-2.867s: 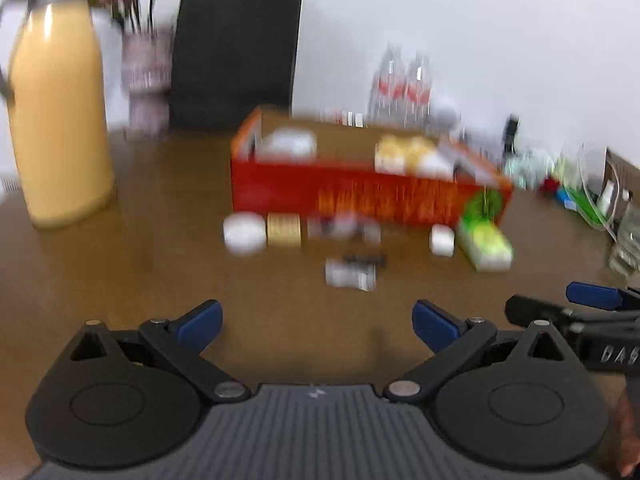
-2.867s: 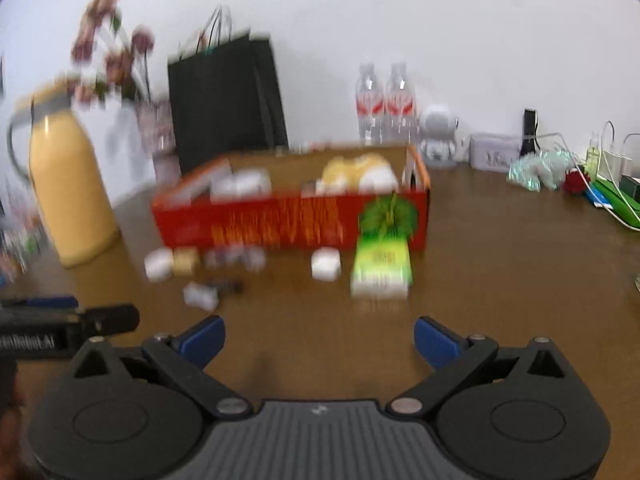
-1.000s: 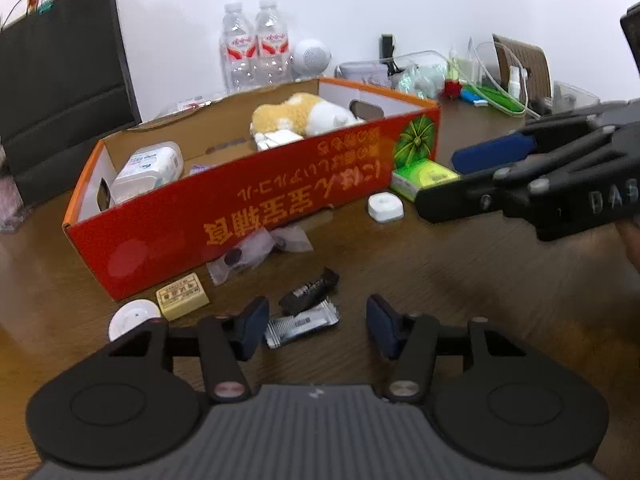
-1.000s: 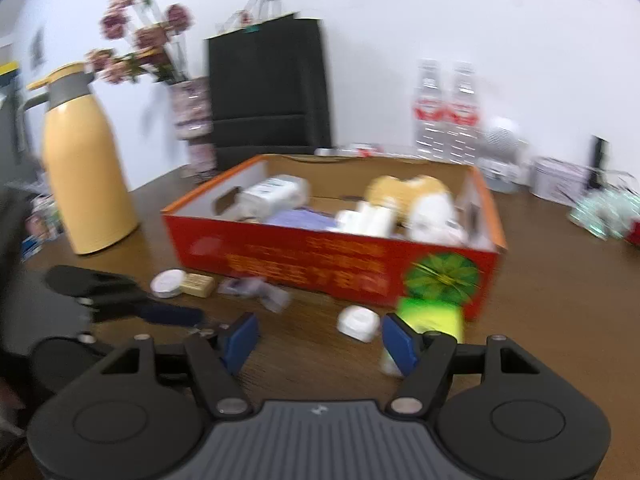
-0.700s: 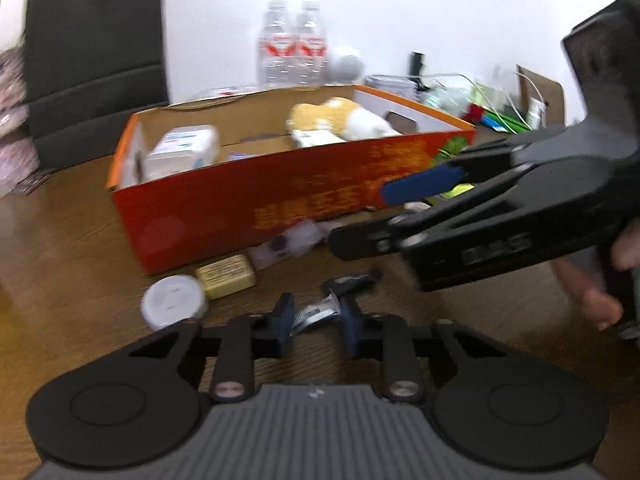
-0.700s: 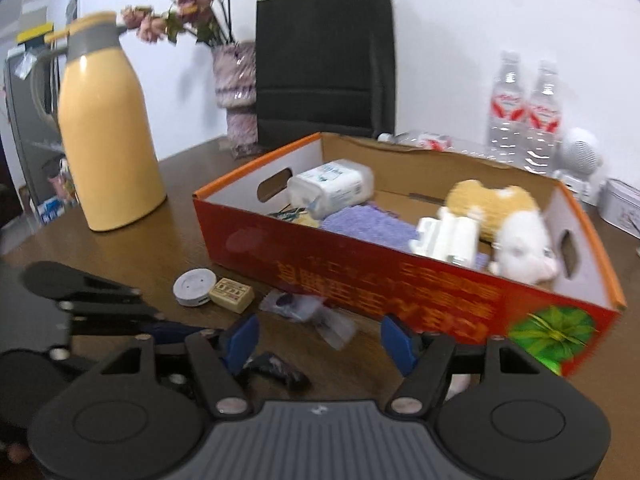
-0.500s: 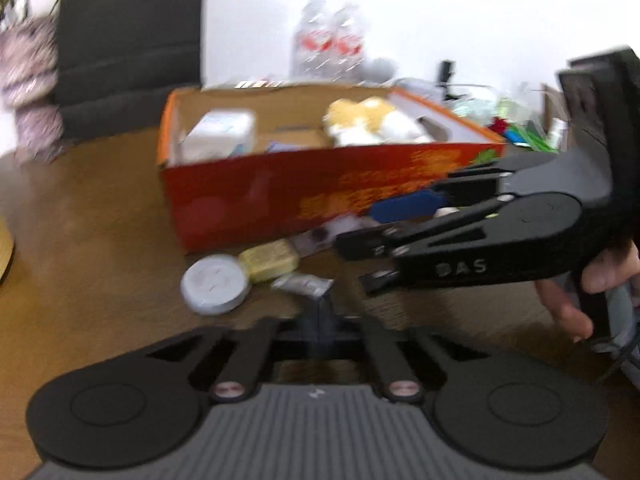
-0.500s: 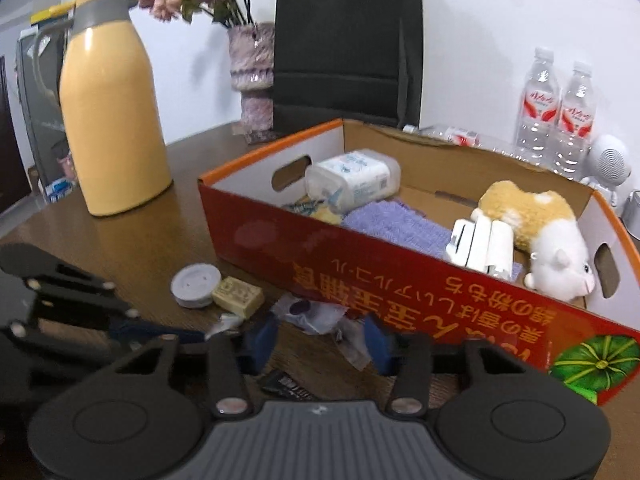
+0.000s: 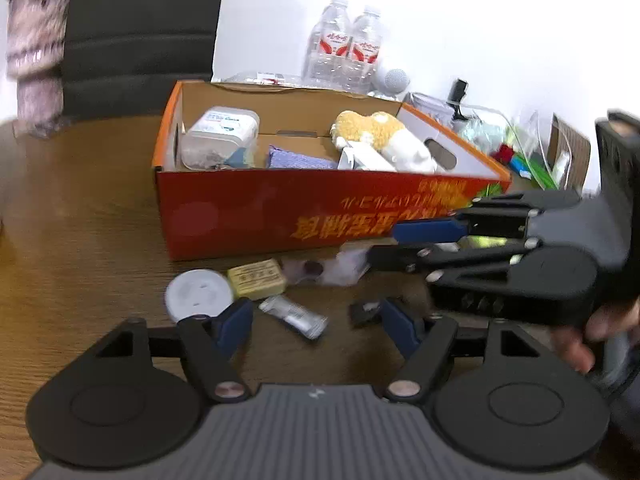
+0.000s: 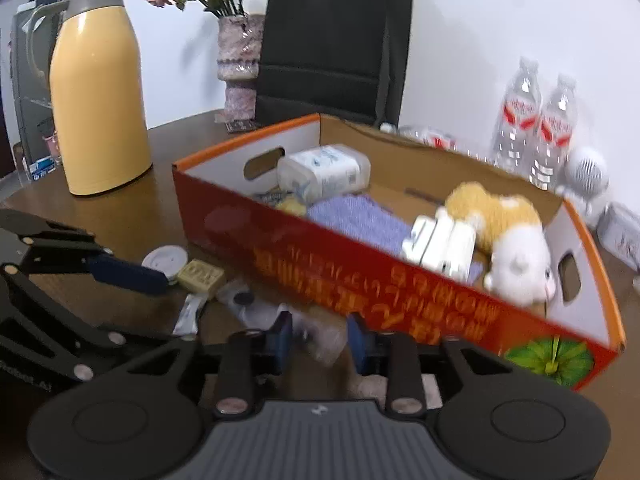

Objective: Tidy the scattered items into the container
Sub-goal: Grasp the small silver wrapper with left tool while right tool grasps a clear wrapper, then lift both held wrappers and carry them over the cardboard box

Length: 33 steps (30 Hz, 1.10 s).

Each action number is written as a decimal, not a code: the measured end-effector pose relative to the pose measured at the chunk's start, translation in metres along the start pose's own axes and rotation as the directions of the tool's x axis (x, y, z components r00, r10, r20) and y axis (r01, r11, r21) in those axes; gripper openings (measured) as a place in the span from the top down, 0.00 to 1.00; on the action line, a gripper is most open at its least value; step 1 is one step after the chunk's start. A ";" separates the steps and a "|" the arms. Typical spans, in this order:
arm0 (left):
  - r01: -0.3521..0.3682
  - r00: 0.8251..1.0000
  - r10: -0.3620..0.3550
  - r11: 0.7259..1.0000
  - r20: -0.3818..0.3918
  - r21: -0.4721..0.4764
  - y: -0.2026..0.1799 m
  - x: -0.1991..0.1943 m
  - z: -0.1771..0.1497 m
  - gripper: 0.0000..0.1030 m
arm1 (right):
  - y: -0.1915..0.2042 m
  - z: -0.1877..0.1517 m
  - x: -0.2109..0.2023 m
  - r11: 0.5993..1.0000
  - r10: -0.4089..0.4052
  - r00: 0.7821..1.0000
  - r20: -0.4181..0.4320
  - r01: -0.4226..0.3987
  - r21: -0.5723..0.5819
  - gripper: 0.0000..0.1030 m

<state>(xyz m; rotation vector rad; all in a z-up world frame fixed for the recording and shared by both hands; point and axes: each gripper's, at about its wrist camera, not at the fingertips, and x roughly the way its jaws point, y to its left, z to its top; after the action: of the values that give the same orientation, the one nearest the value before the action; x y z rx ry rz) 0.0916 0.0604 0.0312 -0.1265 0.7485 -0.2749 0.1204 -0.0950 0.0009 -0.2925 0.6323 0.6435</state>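
Note:
The red cardboard box (image 9: pixel 256 216) holds a wipes tub (image 9: pixel 220 136), a purple cloth (image 10: pixel 352 216) and a plush toy (image 10: pixel 512 236). In front of it lie a white disc (image 9: pixel 198 294), a tan block (image 9: pixel 256 278), a clear plastic bag (image 9: pixel 320 270), a silver sachet (image 9: pixel 294 316) and a small black packet (image 9: pixel 366 312). My left gripper (image 9: pixel 318 326) is opening, jaws wide, with the sachet on the table between them. My right gripper (image 10: pixel 320 340) is closing low over the crumpled bag (image 10: pixel 324 334), which lies between its pads. It appears side-on (image 9: pixel 480 248) in the left wrist view.
A yellow thermos (image 10: pixel 96 92), a flower vase (image 10: pixel 238 64) and a black paper bag (image 10: pixel 332 40) stand behind and left of the box. Two water bottles (image 9: pixel 344 52) and a heap of small clutter (image 9: pixel 520 148) sit at the back right. A hand (image 9: pixel 600 328) holds the right gripper.
My left gripper shut completely and has since opened wide around the sachet. My right gripper narrowed and moved left and down to the clear bag in front of the box.

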 end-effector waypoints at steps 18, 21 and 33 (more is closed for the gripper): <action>-0.092 0.996 0.090 0.994 0.026 0.052 -0.017 0.004 -0.010 0.84 | -0.002 -0.010 -0.006 0.999 0.048 0.998 -0.046 -0.048 -0.004 0.73; -0.114 0.993 0.112 0.990 0.029 0.080 -0.024 0.005 -0.010 0.82 | -0.008 -0.005 0.000 0.997 0.072 0.997 -0.004 -0.072 0.019 0.73; -0.181 0.983 0.179 0.979 0.026 0.090 -0.024 0.004 -0.011 0.98 | -0.009 -0.010 0.005 0.995 0.088 0.995 -0.047 -0.085 0.053 0.72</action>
<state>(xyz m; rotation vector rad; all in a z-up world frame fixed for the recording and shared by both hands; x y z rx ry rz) 0.0819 0.0358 0.0264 0.0266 0.7231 -0.1350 0.1245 -0.1043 -0.0096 -0.2348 0.7108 0.7040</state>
